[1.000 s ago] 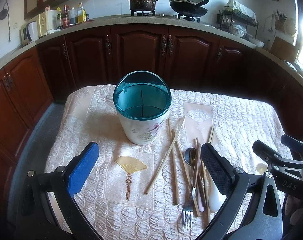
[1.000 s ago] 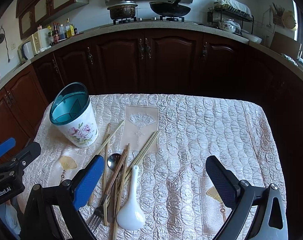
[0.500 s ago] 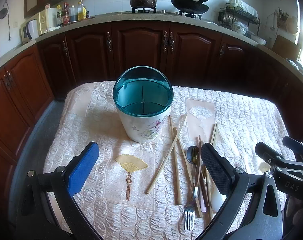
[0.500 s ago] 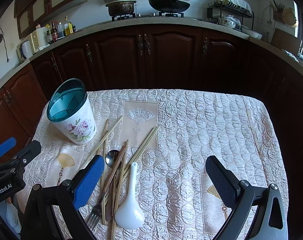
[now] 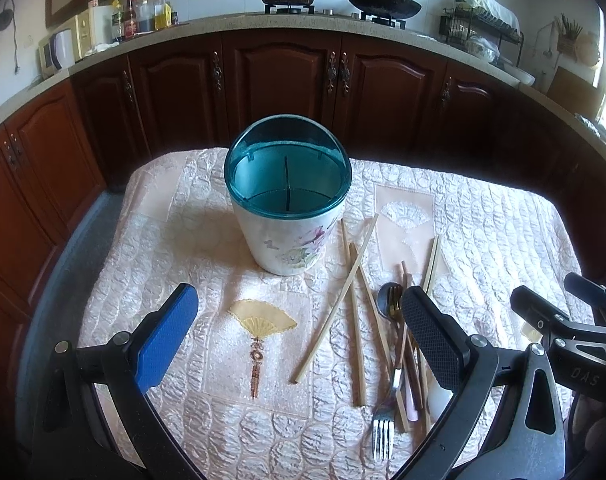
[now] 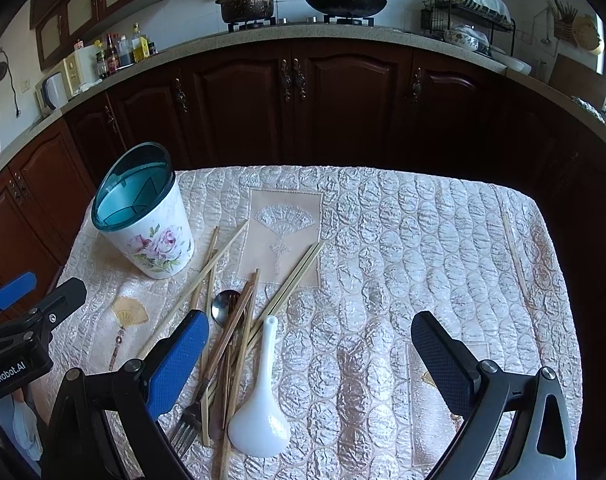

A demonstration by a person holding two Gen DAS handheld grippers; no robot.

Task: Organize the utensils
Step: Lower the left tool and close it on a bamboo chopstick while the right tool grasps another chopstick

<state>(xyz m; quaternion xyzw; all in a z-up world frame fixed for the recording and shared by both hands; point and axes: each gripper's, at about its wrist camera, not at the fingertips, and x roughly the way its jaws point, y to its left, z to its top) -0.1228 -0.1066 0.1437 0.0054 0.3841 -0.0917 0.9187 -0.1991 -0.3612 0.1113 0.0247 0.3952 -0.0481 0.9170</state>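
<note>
My tabletop, and what lies on it

The tabletop (image 6: 443,240) before me wears a quilted cream cloth (image 5: 503,240) with fan motifs. On it stands a floral utensil holder (image 6: 151,236) with a teal rim, upright. Just beside it lie scattered chopsticks (image 6: 295,276), a metal spoon (image 6: 221,306), a fork (image 5: 383,436) and a white ceramic spoon (image 6: 261,420), overlapping in a loose heap.

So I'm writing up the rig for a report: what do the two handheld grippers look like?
Both are black frames with silver pivot bolts. On each, one finger carries a blue textured pad and the other a black cross-hatched pad. The left gripper bears white "GenRobot.AI" lettering on its body, seen from the right wrist view; the right gripper shows partial lettering "DAS". No cables or sleeves are visible.
</note>
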